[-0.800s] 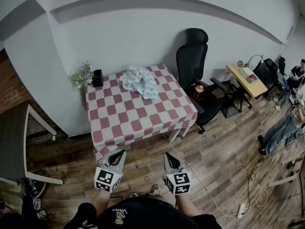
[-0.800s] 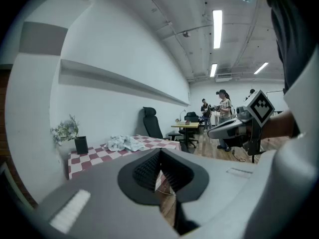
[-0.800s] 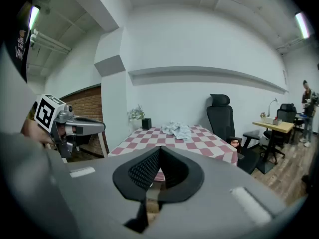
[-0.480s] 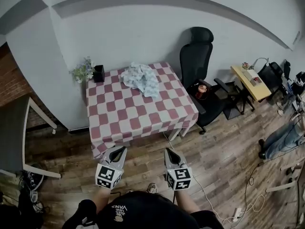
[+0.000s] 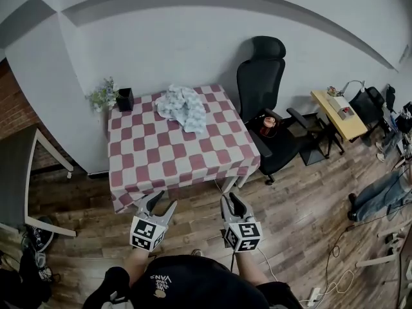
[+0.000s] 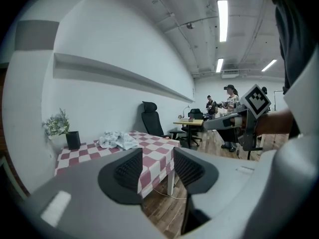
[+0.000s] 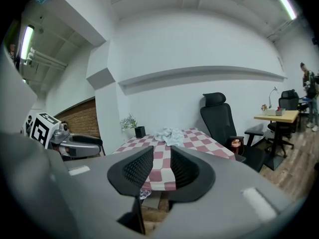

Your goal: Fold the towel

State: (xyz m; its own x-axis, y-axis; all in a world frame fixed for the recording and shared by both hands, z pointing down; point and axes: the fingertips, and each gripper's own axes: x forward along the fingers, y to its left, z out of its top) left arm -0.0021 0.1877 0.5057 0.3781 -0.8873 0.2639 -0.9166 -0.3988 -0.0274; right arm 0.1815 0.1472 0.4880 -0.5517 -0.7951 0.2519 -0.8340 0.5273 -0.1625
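The towel (image 5: 182,106), pale with a faint print, lies crumpled at the far side of a table (image 5: 174,163) covered in a red-and-white checked cloth. It also shows in the left gripper view as the towel (image 6: 117,139) and in the right gripper view as the towel (image 7: 169,133). Both grippers hang over the wooden floor just short of the table's near edge, well away from the towel. My left gripper (image 5: 161,201) (image 6: 158,166) is open with its jaws spread wide and nothing between them. My right gripper (image 5: 231,199) (image 7: 162,164) is open by a narrower gap, also empty.
A black office chair (image 5: 261,76) stands at the table's right, with a small potted plant (image 5: 103,96) and black pot (image 5: 124,99) on the far left corner. A yellow side table (image 5: 338,111) and a person (image 5: 380,185) are at right, a grey table (image 5: 16,172) at left, cables (image 5: 322,282) on the floor.
The left gripper's jaws have spread apart. The table has shifted slightly left in the head view and sits nearer the grippers. The towel has not moved.
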